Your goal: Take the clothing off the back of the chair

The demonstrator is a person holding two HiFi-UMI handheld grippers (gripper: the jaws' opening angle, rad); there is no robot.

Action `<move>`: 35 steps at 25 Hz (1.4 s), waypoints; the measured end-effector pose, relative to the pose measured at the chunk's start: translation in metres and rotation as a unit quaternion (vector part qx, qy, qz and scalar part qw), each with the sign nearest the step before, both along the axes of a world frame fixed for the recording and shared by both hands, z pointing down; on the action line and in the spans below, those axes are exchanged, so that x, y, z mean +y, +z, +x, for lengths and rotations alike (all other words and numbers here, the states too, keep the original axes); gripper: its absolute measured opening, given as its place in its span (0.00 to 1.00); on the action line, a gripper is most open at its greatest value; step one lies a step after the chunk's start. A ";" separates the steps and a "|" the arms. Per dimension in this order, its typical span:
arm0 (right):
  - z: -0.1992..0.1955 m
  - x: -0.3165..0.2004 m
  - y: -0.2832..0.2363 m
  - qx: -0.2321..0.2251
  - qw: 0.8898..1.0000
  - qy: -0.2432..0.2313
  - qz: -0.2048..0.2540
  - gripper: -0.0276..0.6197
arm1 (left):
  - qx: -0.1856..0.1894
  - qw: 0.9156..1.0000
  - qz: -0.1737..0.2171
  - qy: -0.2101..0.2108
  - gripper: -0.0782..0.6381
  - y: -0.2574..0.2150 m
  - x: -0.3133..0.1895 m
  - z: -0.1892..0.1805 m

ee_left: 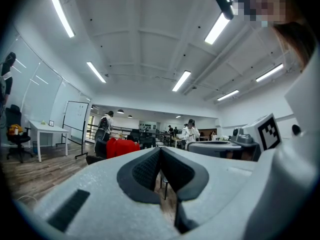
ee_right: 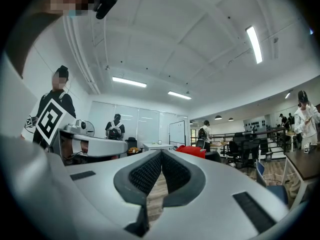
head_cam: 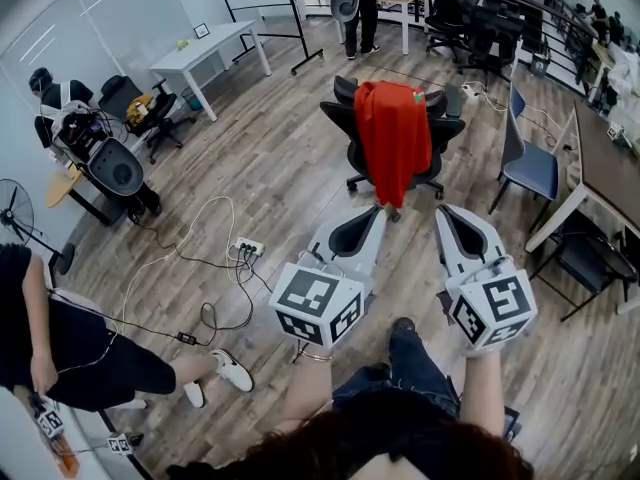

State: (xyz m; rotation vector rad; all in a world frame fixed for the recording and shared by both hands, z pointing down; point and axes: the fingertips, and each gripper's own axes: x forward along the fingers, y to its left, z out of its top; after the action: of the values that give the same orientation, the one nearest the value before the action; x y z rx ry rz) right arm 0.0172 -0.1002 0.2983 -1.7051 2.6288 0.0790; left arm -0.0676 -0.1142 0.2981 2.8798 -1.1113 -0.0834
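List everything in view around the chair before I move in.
clothing: one, red, draped over the office chair's back
office chair: one, black, mid-floor, ahead of the claws
white table: one, far left
side chair: one, blue, right, beside a dark table
power strip: one, white, on the floor at left, cables plugged in
fan: one, black, left edge
bystander: one, dark clothes, lower left; others farther back
left claw: one, grey, shut, empty, short of the chair
right claw: one, grey, shut, empty, alongside
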 end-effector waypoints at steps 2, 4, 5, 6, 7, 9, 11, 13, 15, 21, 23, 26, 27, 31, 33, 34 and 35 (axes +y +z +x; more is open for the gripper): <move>0.000 -0.009 0.000 0.000 1.000 -0.001 -0.002 0.04 | -0.003 1.000 -0.001 0.000 0.13 0.001 -0.007 0.001; 0.001 -0.019 0.000 -0.002 1.000 -0.004 -0.002 0.04 | -0.004 1.000 -0.002 0.000 0.13 0.001 -0.017 0.003; 0.002 -0.025 -0.001 -0.003 1.000 -0.005 -0.002 0.04 | -0.005 1.000 -0.002 -0.001 0.13 0.002 -0.022 0.004; 0.003 -0.031 -0.001 -0.005 1.000 -0.006 -0.001 0.04 | -0.006 1.000 -0.003 -0.002 0.13 0.002 -0.028 0.005; 0.004 -0.038 -0.001 -0.006 1.000 -0.009 0.000 0.04 | -0.006 1.000 -0.003 -0.004 0.13 0.003 -0.035 0.006; 0.007 -0.050 0.000 -0.008 1.000 -0.013 0.000 0.04 | -0.005 1.000 -0.004 -0.010 0.13 0.004 -0.048 0.007; 0.012 -0.062 0.002 -0.011 1.000 -0.013 -0.002 0.04 | -0.003 1.000 -0.006 -0.014 0.13 0.005 -0.060 0.010; 0.017 -0.074 0.003 -0.012 1.000 -0.015 -0.005 0.04 | -0.007 1.000 -0.006 -0.016 0.13 0.004 -0.072 0.013; 0.020 -0.086 0.005 -0.012 1.000 -0.017 -0.008 0.04 | -0.010 1.000 -0.005 -0.018 0.13 0.005 -0.083 0.017; 0.031 -0.124 0.012 -0.012 1.000 -0.022 -0.014 0.05 | 0.000 1.000 -0.010 -0.021 0.13 0.009 -0.122 0.023; 0.036 -0.136 0.013 -0.012 0.999 -0.025 -0.018 0.05 | 0.001 1.000 -0.015 -0.025 0.13 0.009 -0.134 0.026; 0.043 -0.155 0.014 -0.013 0.999 -0.029 -0.022 0.08 | 0.004 0.999 -0.020 -0.031 0.13 0.010 -0.153 0.030; 0.045 -0.161 0.015 -0.014 0.999 -0.030 -0.023 0.09 | 0.007 0.999 -0.021 -0.033 0.13 0.011 -0.158 0.030; 0.052 -0.183 0.019 -0.015 0.999 -0.034 -0.028 0.12 | 0.016 0.999 -0.027 -0.042 0.13 0.014 -0.180 0.032; 0.054 -0.192 0.021 -0.016 0.999 -0.038 -0.030 0.13 | 0.016 0.998 -0.030 -0.047 0.14 0.016 -0.189 0.032; 0.056 -0.196 0.022 -0.016 0.999 -0.039 -0.031 0.13 | 0.015 0.998 -0.032 -0.048 0.14 0.017 -0.193 0.033; 0.057 -0.200 0.023 -0.016 0.999 -0.040 -0.032 0.13 | 0.014 0.998 -0.033 -0.050 0.14 0.018 -0.197 0.033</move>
State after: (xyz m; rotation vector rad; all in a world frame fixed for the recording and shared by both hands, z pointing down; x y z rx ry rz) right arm 0.0744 -0.3005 0.3211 -1.6021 2.7015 -0.0332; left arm -0.0345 -0.3113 0.3163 2.7557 -1.2274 -0.0894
